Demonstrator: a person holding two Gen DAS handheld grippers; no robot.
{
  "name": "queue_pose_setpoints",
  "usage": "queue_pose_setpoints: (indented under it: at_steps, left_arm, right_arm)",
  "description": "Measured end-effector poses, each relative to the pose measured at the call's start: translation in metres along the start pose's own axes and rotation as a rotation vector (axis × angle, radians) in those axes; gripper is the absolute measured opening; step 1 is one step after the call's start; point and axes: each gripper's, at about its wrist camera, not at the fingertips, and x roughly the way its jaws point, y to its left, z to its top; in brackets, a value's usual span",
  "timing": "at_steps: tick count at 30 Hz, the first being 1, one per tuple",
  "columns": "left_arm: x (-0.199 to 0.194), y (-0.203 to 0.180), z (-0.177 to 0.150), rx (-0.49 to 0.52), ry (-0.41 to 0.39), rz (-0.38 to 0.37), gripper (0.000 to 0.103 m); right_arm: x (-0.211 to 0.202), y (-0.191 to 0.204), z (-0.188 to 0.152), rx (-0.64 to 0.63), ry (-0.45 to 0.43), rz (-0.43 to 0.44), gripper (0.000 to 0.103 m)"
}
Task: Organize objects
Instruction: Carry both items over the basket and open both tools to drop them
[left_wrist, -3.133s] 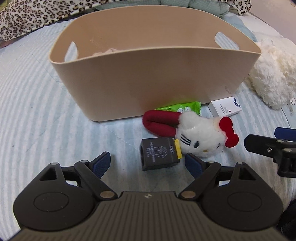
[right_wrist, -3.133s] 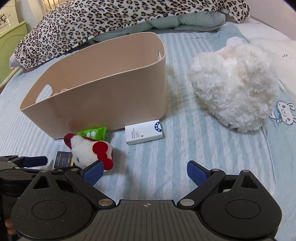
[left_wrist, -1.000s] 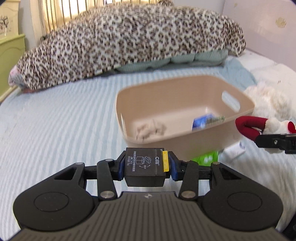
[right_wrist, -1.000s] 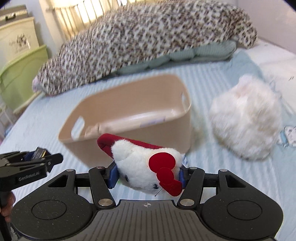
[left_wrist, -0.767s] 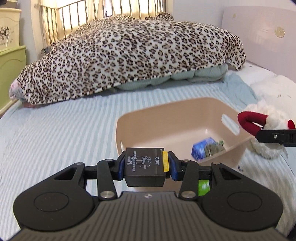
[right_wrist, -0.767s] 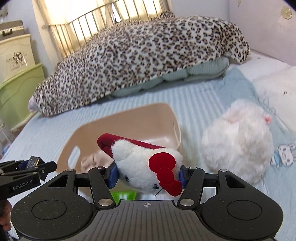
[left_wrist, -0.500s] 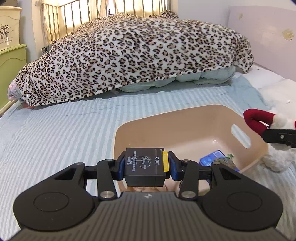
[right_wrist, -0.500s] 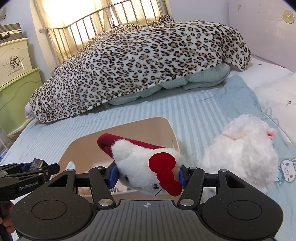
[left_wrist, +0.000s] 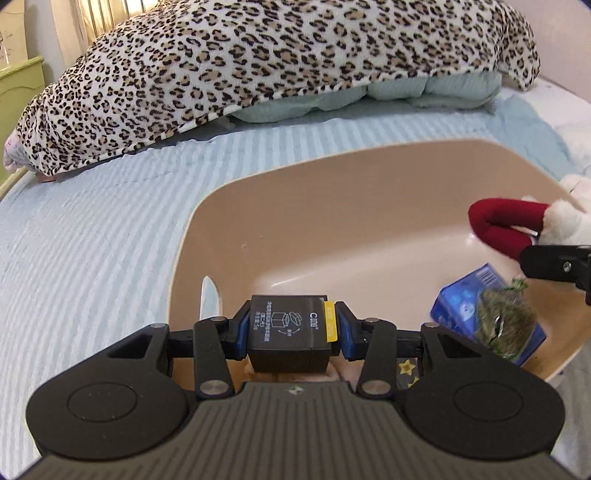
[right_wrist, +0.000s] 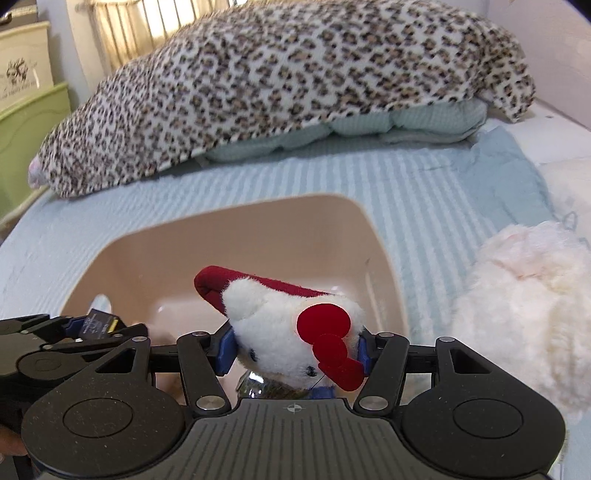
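The bin (left_wrist: 369, 192), a beige plastic tub on a striped blue bedspread (left_wrist: 92, 236), sits directly under both hand-held grippers, its open top filling the view ahead of each; the left gripper (left_wrist: 289, 329) is clamped on a small black box (left_wrist: 289, 332) with a yellow edge, held above the bin's near-left corner just inside the rim; the right gripper (right_wrist: 291, 350) is squeezed around a white plush cat (right_wrist: 291, 332) with a red bow, its red loop pointing forward over the bin's middle; already lying in the bin, below and to the right of the left gripper, are a blue packet (left_wrist: 461, 306) and a fuzzy grey-green item (left_wrist: 502, 325) resting on it, along with something pale directly beneath the box that cannot be made out; by the look of it the sorting is well under way, with two items about to be dropped and neither yet let go; a large fluffy white toy (right_wrist: 528, 302) lies on the bedspread to the right of the right gripper, outside the bin, and may remain to be dealt with; a leopard-print blanket (right_wrist: 277, 74) is heaped beyond the bin, far ahead of both grippers.
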Motion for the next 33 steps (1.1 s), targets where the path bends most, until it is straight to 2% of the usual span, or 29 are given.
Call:
queue_pose_setpoints:
  at_steps: [2, 5, 6, 7, 8, 9, 10, 16, 23, 27, 33]
  left_arm:
    - [-0.002, -0.001, -0.001, 0.019, -0.003, -0.003, 0.047]
    - [-0.009, 0.007, 0.001, -0.024, 0.003, -0.044, 0.048]
    - [-0.013, 0.009, 0.002, -0.033, -0.004, -0.036, 0.053]
    - [-0.019, 0.01, 0.003, -0.035, -0.013, -0.024, 0.065]
    - [-0.025, 0.011, 0.004, -0.036, -0.024, -0.011, 0.072]
    - [-0.031, 0.011, 0.005, -0.035, -0.037, -0.003, 0.075]
    - [-0.038, 0.012, 0.004, -0.03, -0.05, -0.005, 0.075]
    - [-0.071, 0.018, -0.004, -0.047, -0.056, -0.028, 0.077]
    - [-0.099, 0.012, -0.025, -0.026, -0.045, -0.03, 0.08]
    - [-0.105, 0.01, -0.043, -0.032, 0.0, -0.061, 0.081]
    - [-0.097, -0.002, -0.075, -0.009, 0.073, -0.067, 0.081]
  right_arm:
    - [0.003, 0.003, -0.003, -0.011, 0.002, -0.01, 0.058]
    - [0.0, 0.006, -0.005, -0.028, 0.005, -0.005, 0.065]
    - [-0.004, 0.007, -0.006, -0.027, -0.003, 0.004, 0.069]
    - [-0.01, 0.008, -0.006, -0.029, -0.013, 0.012, 0.072]
    - [-0.015, 0.01, -0.007, -0.033, -0.025, 0.013, 0.075]
    - [-0.022, 0.011, -0.007, -0.039, -0.039, 0.011, 0.083]
    - [-0.028, 0.012, -0.007, -0.043, -0.053, 0.01, 0.09]
    - [-0.064, 0.011, -0.014, -0.059, -0.082, 0.01, 0.1]
    - [-0.091, 0.001, -0.032, -0.06, -0.065, -0.002, 0.103]
    - [-0.099, -0.004, -0.047, -0.061, -0.044, -0.013, 0.103]
    - [-0.097, -0.013, -0.074, -0.07, 0.01, -0.035, 0.103]
